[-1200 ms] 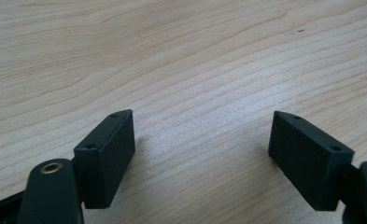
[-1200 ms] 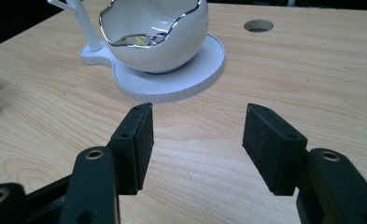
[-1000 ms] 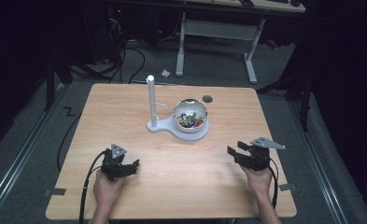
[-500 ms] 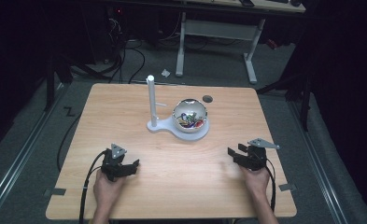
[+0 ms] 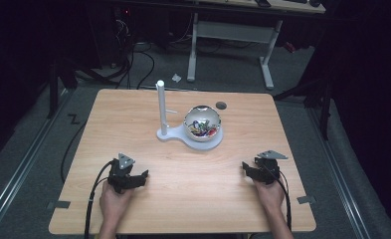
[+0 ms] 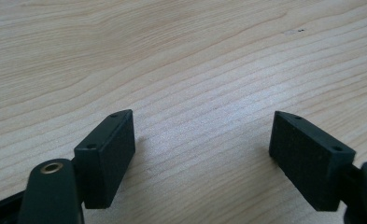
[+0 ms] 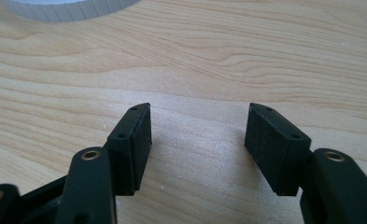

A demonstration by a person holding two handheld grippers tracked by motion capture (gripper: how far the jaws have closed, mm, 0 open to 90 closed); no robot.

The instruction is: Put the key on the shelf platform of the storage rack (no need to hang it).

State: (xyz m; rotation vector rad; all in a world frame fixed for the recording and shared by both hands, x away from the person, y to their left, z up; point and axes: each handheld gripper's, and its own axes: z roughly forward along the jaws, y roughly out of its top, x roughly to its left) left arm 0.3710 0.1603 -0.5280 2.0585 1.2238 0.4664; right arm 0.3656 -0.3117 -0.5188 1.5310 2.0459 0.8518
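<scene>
Both claws, the left claw point(image 5: 133, 178) and the right claw point(image 5: 252, 172), rest on the worktop point(image 5: 133, 119) near its front edge with jaws apart and empty, seemingly poised to reach for the shiny bowl point(image 5: 202, 123) on its white stand point(image 5: 169, 133) farther back at centre.

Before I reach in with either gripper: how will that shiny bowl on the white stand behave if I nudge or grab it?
The bowl looks rounded and glossy, so flat jaws would likely slip on its side. It seems to sit on the white stand, so a push may shift both or rock it off. The small colourful pieces inside it could spill if it tips.
</scene>
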